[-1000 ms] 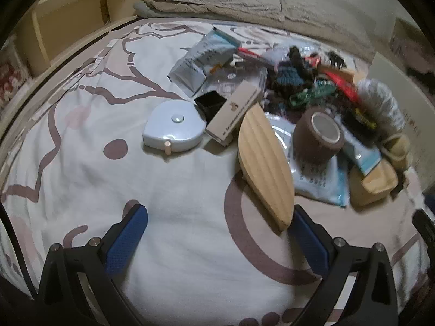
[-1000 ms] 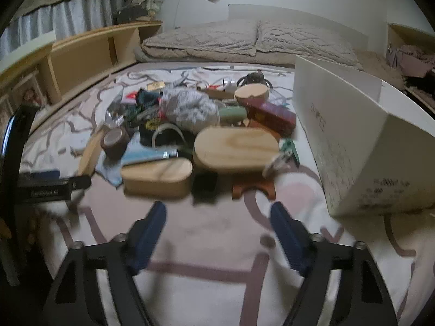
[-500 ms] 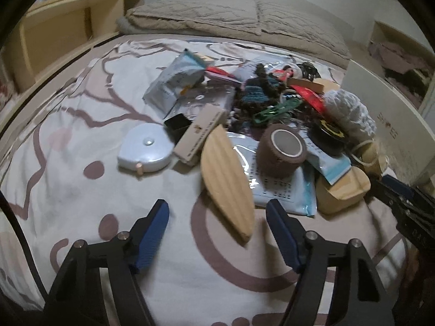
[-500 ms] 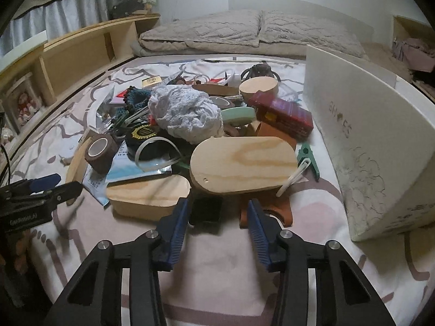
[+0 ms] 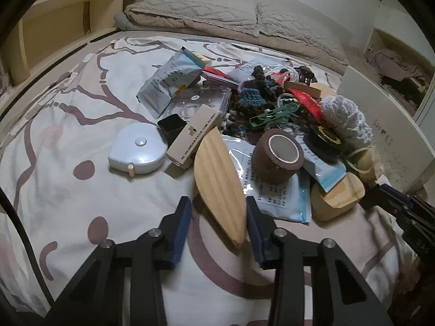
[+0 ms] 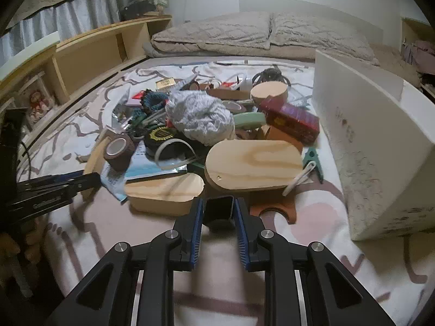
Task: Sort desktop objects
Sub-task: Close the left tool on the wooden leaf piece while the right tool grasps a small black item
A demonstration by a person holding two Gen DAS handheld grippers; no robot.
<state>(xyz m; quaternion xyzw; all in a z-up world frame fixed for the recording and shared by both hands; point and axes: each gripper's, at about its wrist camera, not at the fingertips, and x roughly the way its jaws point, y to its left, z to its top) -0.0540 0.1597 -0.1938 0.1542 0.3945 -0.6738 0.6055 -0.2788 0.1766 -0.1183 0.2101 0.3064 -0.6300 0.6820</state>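
Observation:
A mixed pile of desktop objects lies on a patterned bedsheet. In the left wrist view, my left gripper (image 5: 217, 228) straddles the near tip of a leaf-shaped wooden board (image 5: 220, 179). Its jaws are closing: the right pad is at the board's edge, while the left pad stands clear of it. In the right wrist view, my right gripper (image 6: 217, 212) is shut on a small black case (image 6: 218, 207) that rests on the sheet in front of an oval wooden box (image 6: 163, 193). Each gripper shows at the edge of the other's view.
A tall white box (image 6: 380, 146) stands at the right. The pile holds a brown tape roll (image 5: 277, 157), a white tape measure (image 5: 137, 150), an oval wooden lid (image 6: 252, 160) and a white knitted bundle (image 6: 198, 116). A wooden shelf (image 6: 81, 51) runs along the left, with pillows (image 5: 217, 19) behind.
Both grippers' jaws have drawn in from wide open. The left now brackets the wooden board's tip. The right has closed onto the black case.

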